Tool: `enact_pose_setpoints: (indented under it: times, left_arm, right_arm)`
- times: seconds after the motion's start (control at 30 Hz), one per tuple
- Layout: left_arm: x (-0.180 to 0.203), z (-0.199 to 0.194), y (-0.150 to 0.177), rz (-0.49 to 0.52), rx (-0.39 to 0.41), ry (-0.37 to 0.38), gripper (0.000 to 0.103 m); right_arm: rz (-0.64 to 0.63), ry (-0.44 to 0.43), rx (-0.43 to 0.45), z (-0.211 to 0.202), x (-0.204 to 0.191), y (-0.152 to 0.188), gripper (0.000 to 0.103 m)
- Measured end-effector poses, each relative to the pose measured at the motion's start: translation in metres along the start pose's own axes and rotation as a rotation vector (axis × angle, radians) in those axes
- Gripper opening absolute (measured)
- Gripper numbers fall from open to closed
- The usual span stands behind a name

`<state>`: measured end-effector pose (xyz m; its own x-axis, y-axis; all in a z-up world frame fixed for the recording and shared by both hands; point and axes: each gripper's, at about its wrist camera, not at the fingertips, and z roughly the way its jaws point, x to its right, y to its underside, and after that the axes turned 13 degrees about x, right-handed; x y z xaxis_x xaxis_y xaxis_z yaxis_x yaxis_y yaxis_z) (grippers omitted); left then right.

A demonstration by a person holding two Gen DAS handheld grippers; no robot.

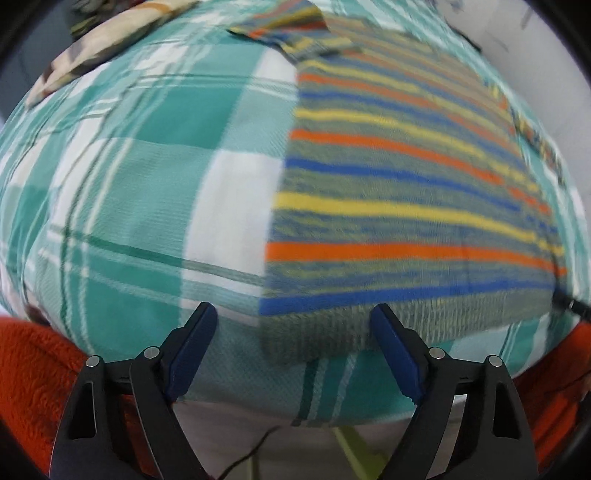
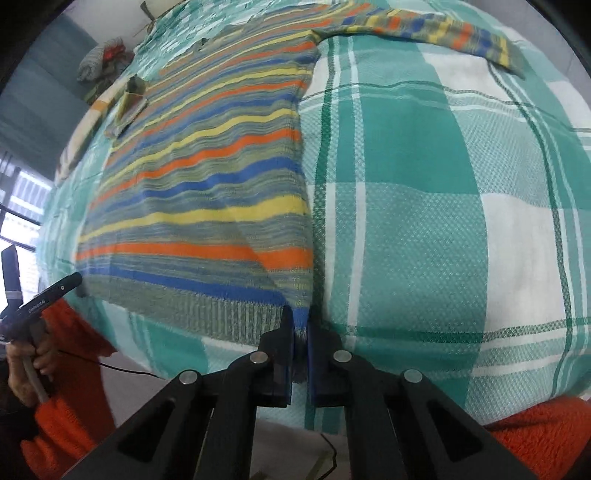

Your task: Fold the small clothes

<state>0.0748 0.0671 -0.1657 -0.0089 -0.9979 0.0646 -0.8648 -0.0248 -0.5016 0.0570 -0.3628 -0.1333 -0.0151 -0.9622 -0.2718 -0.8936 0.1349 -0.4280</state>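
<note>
One striped sweater [image 2: 207, 177] spread flat on one green-and-white plaid cloth [image 2: 424, 192], hem nearest both cameras, stripes of orange, blue and yellow over a grey-green ground. One sleeve [image 2: 436, 33] stretched out sideways at the far end in the right wrist view; the other sleeve [image 1: 295, 33] lying folded over at the top of the left wrist view.

Two grippers in play. Right gripper [image 2: 301, 325] pinched tight on the near corner of the hem, a sliver of blue-and-grey knit showing between the blue pads [image 2: 316, 354]. Left gripper [image 1: 293, 321] spread wide, poised above the opposite near corner of the hem, its two blue fingers [image 1: 194, 350] standing apart with the ribbed edge and some plaid cloth between them; no grip on the fabric. Contact between fingertips and cloth not clear from the blur.

One hand [image 2: 31, 365] at the left edge of the right wrist view, wrapped around a handle, an orange fleece sleeve [image 2: 70, 398] below it. Orange fleece also at both lower corners of the left wrist view.

One small folded pile of cloth [image 2: 101, 64] at the far left edge of the surface, and one patterned cream fabric [image 1: 110, 40] beyond the plaid. One thin black cable [image 2: 122, 369] trailing under the near edge.
</note>
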Motion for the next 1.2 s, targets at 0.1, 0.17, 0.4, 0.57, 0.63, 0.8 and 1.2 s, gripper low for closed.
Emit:
enact_pose_setpoints:
  times: [0.1,0.17,0.4,0.57,0.63,0.8,1.2]
  left_arm:
    - [0.002,-0.007,0.000,0.038,0.008,-0.064,0.091]
    - [-0.001,-0.020,-0.008,0.036,0.050,-0.085,0.091]
    - [0.016,-0.046,-0.123,0.231,0.330,-0.115,0.098]
    - [0.045,0.032,-0.191,0.457,0.300,-0.112,0.098]
    - [0.054,0.070,-0.204,0.513,0.264,-0.125,0.091]
    - [0.053,0.121,-0.213,0.500,0.172,-0.063,0.060]
    - [-0.126,0.037,-0.304,-0.203,0.350,-0.033,0.003]
  right_arm:
    - [0.010,0.048,0.035,0.002,-0.015,0.008,0.014]
    - [0.003,0.091,0.058,-0.005,-0.024,0.010,0.050]
    - [0.064,0.160,0.275,-0.043,-0.030,0.001,0.077]
    - [0.093,0.142,0.314,-0.039,-0.029,-0.006,0.077]
    - [0.092,0.133,0.306,-0.037,-0.029,-0.004,0.077]
    - [0.042,0.125,0.301,-0.031,-0.034,-0.002,0.077]
    - [-0.056,0.124,0.407,-0.040,-0.052,-0.004,0.077]
